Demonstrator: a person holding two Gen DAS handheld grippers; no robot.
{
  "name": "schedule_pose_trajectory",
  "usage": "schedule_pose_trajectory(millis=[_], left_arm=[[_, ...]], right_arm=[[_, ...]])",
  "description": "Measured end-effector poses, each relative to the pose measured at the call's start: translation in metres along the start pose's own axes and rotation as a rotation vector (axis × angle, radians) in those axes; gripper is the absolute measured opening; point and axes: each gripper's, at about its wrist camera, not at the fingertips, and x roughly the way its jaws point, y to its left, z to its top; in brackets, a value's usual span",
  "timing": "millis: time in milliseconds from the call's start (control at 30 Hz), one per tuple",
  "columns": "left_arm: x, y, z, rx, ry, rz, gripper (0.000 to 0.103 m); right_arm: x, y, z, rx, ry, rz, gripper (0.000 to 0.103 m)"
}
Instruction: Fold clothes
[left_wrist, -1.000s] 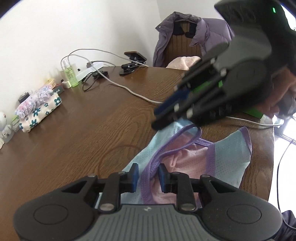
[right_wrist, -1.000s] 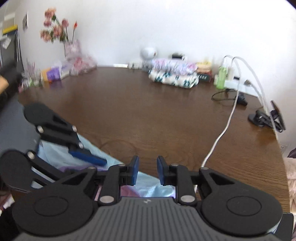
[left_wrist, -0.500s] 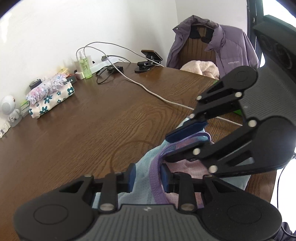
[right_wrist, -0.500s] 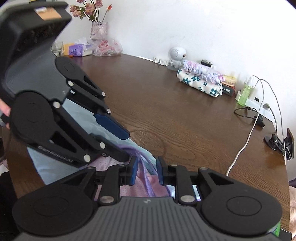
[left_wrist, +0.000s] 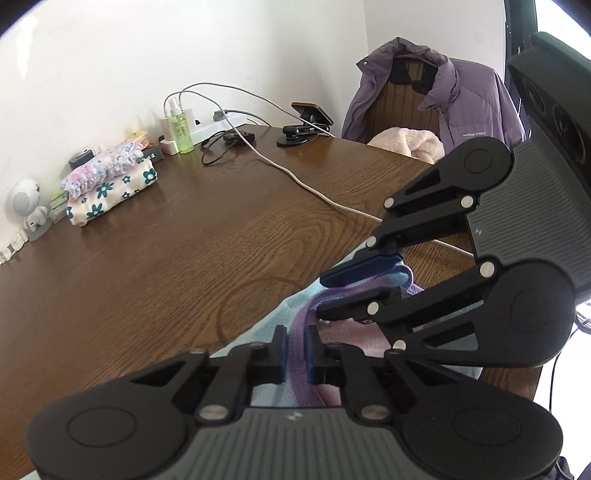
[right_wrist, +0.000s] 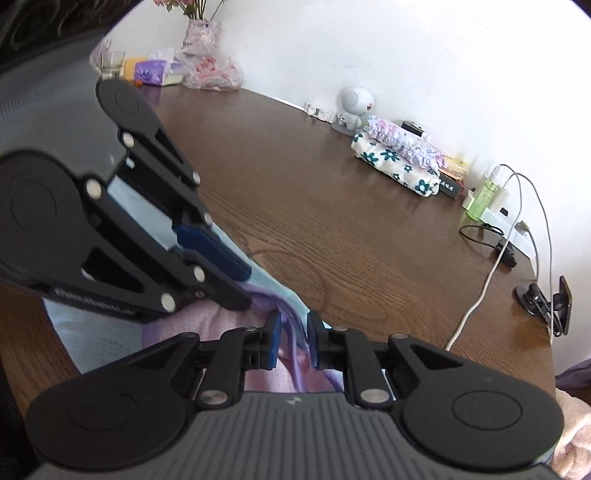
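On brown wood-grain table (left_wrist: 177, 266) against white wall, garment (left_wrist: 299, 332) at near edge, lilac band running toward far side, left gripper (left_wrist: 294, 350) just closed, clamping band, right gripper (right_wrist: 293, 339) closing, grasping band.

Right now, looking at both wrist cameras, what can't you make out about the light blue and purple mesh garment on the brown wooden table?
- Garment, left wrist view: near part hidden under left gripper; right side behind right gripper.
- Right wrist view: left part behind left gripper.
- Garment type: unclear, bunched.
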Motion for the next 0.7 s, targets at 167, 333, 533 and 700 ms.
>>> schedule_pose_trajectory(millis=[167, 333, 533, 700], left_arm=[[-0.008, -0.001, 0.0, -0.028, -0.04, 0.015, 0.005], [-0.013, -0.006, -0.002, -0.004, -0.034, -0.007, 0.004], [0.0, -0.013, -0.01, 0.045, 0.019, -0.007, 0.01], [0.001, -0.012, -0.013, 0.043, 0.011, -0.019, 0.011]], right_arm=[[0.005, 0.0, 0.002, -0.009, 0.007, 0.014, 0.017], [0.009, -0.002, 0.003, 0.014, 0.016, 0.01, 0.018], [0.003, -0.002, -0.002, 0.001, 0.015, 0.007, 0.02], [-0.005, -0.004, -0.011, 0.011, 0.01, -0.005, 0.011]])
